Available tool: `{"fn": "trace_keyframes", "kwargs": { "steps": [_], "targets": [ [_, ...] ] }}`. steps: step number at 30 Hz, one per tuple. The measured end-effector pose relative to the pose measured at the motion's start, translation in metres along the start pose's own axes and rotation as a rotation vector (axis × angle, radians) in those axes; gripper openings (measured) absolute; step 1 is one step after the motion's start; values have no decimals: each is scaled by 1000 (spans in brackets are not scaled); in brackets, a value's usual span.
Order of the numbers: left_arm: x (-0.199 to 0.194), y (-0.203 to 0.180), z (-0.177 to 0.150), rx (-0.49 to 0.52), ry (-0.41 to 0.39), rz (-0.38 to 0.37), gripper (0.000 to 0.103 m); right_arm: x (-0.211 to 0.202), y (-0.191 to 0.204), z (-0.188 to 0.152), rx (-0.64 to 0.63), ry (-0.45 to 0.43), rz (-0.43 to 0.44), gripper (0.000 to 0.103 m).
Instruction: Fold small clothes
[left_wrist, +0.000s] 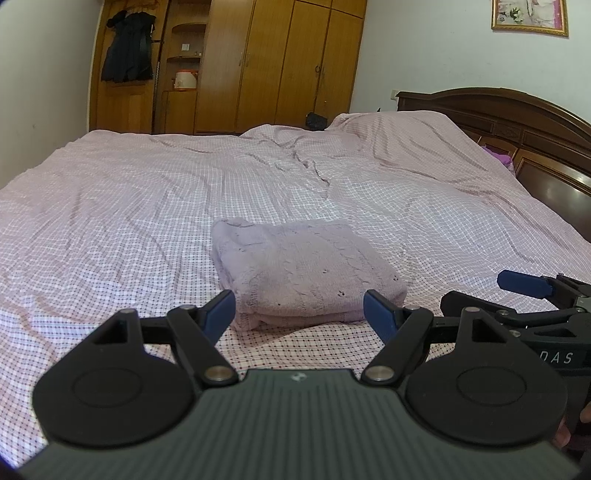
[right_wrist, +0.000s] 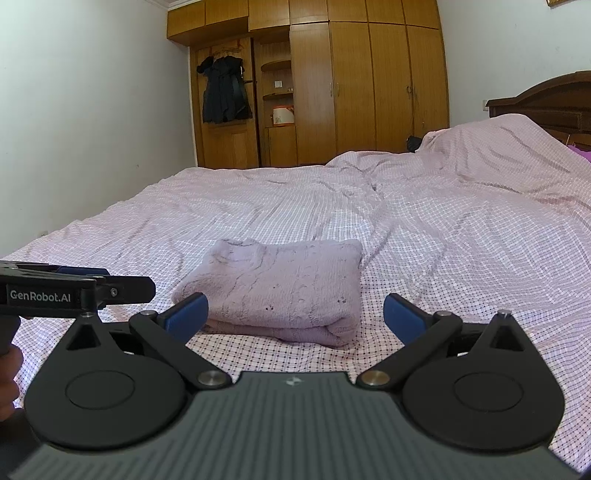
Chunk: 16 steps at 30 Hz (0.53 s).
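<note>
A pale lilac knitted sweater (left_wrist: 303, 269) lies folded into a thick rectangle on the checked bed sheet, its folded edge toward me. My left gripper (left_wrist: 300, 313) hovers just in front of that near edge, open, blue pads apart with nothing between them. In the right wrist view the same sweater (right_wrist: 280, 288) sits a little left of centre, and my right gripper (right_wrist: 295, 316) stands open before it, also holding nothing. Each gripper shows in the other's view: the right gripper (left_wrist: 524, 295) at the right edge, the left gripper (right_wrist: 92, 286) at the left edge.
The pink-and-white checked sheet (left_wrist: 110, 206) covers a wide, wrinkled bed. A dark wooden headboard (left_wrist: 517, 122) runs along the right. Wooden wardrobes (right_wrist: 369, 81) and a hanging black coat (right_wrist: 225, 92) stand beyond the far edge. A person's hand (right_wrist: 9, 380) shows at the left.
</note>
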<state>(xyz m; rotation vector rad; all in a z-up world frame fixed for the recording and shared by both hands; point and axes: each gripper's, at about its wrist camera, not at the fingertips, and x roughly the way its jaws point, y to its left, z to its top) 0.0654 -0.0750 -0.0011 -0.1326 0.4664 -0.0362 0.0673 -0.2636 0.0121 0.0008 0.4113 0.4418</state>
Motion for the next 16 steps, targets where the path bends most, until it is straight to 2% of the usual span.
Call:
{"fn": "trace_keyframes", "kwargs": {
  "steps": [16],
  "targets": [
    [1,2,0,-6,4,-7,78,2,1,0,-10,9,5,103]
  ]
}}
